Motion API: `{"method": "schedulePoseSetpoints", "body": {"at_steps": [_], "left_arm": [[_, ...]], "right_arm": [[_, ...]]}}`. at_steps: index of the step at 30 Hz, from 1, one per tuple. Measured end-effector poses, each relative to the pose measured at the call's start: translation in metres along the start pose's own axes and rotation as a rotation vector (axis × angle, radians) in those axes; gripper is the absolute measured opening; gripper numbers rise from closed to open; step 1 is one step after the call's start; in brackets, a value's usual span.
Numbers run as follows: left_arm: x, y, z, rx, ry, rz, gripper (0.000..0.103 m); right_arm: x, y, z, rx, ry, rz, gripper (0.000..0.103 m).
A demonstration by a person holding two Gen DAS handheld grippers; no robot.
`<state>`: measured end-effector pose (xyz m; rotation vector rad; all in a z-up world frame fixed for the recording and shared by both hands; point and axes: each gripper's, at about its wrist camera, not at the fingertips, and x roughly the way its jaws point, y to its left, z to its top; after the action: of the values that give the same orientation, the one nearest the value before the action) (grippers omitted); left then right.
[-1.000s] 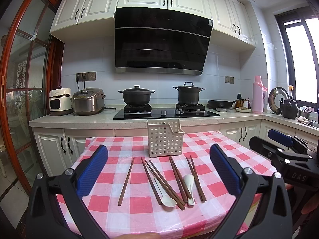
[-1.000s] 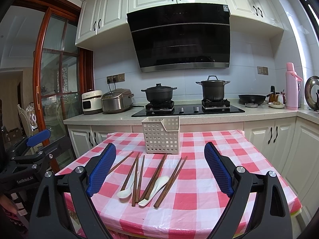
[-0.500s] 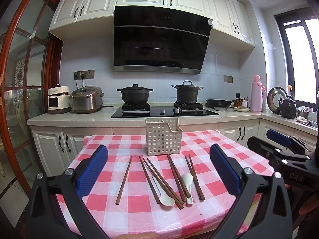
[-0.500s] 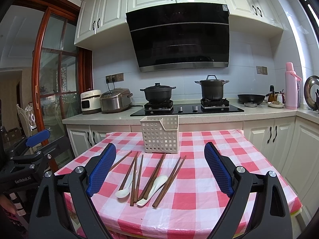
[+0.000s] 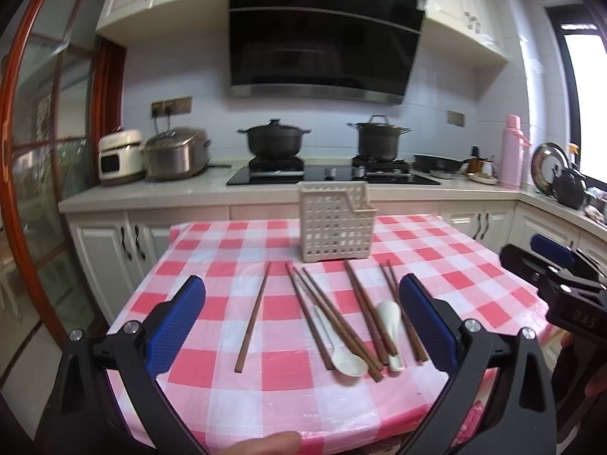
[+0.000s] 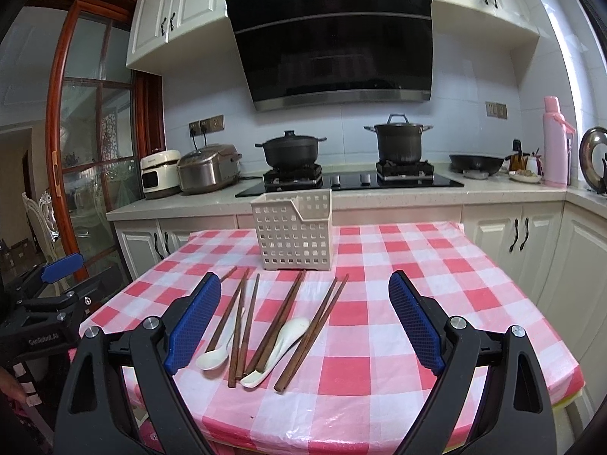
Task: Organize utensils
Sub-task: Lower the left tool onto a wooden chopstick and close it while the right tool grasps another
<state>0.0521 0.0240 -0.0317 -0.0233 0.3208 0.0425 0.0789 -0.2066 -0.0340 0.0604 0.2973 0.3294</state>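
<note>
Several brown wooden chopsticks (image 5: 253,314) (image 6: 287,316) and two white spoons (image 5: 345,358) (image 6: 283,341) lie loose on the red-and-white checked tablecloth (image 5: 436,254) (image 6: 379,341). A cream perforated utensil basket (image 5: 335,225) (image 6: 294,229) stands upright behind them, empty as far as I can see. My left gripper (image 5: 303,326) is open above the near table edge, with the utensils between its blue pads. My right gripper (image 6: 303,326) is open too, over the right part of the utensils. Each gripper shows at the edge of the other's view.
A counter (image 6: 493,189) with a hob, two black pots (image 6: 290,149), rice cookers (image 6: 208,168), a pan and a pink flask (image 6: 554,144) runs behind the table. White cabinets stand below it. A wood-framed glass door (image 6: 76,151) is at the left.
Both grippers have moved forward and tilted down toward the table, so the utensils appear closer and larger. Both stay open. Nothing on the table has moved.
</note>
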Motion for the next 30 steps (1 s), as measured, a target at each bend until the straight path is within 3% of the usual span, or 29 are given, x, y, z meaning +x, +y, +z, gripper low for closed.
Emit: {"method": "schedulePoseSetpoints", "body": {"at_steps": [6,11,22,25,30], "left_arm": [[0.047,0.022,-0.002,-0.013,0.126,0.014,0.099],[0.099,0.037,-0.001,-0.018,0.253,0.004,0.099],[0.232,0.071,-0.008,-0.072,0.565,-0.024,0.098],[0.260,0.080,-0.012,-0.083,0.643,-0.021,0.098],[0.290,0.093,-0.014,-0.071,0.702,0.007,0.098]], "right_arm": [[0.031,-0.006,0.003,0.008,0.042,-0.001,0.085],[0.074,-0.019,0.006,0.031,0.129,-0.015,0.085],[0.198,-0.063,-0.008,0.177,0.444,-0.061,0.085],[0.222,-0.066,-0.012,0.167,0.503,-0.085,0.075],[0.246,-0.066,-0.017,0.152,0.568,-0.100,0.056]]}}
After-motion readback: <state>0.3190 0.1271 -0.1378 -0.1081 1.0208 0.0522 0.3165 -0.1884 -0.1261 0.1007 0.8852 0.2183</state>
